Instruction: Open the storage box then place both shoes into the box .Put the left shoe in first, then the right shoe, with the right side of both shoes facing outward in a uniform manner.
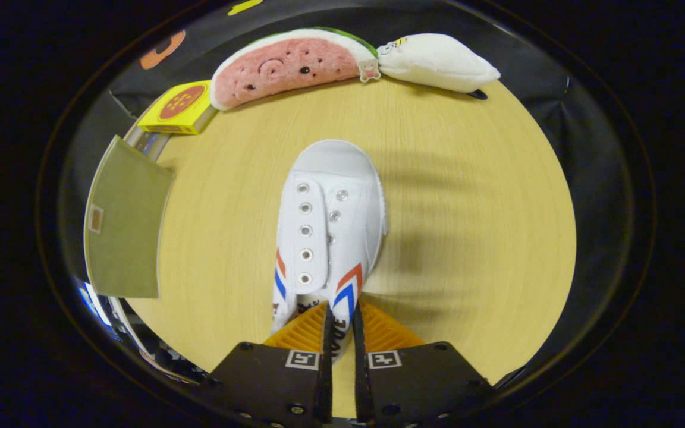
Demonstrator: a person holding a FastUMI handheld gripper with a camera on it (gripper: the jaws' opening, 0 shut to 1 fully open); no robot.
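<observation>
Pale wood-grain laminate covers the round worktop (467, 196), with black cloth behind it. On it, pointing away from the camera, is a white canvas lace-less sneaker (327, 229) with 2 rows of metal eyelets and red-and-blue chevron stripes on both sides near the heel. The hand-held gripper (342, 333) is clenched on the sneaker: its 2 fingers are nearly together and pinch the right side wall of the shoe's collar between them, just behind the chevron. The toe lies well beyond the fingers, and a soft shadow falls on the worktop to the shoe's right.

To the left of the sneaker, apart from it, stands the olive-green flat panel of the storage box (122, 223), with a small label on its face; clear plastic edges show behind and below it. Whether this panel is a raised lid or a side wall, I cannot tell.

Along the far rim of the worktop sit a yellow cardboard carton with a red oval mark (179, 108), a plush watermelon slice with a stitched face (286, 65), and a white plush toy (437, 61), the 2 plush pieces touching end to end.
</observation>
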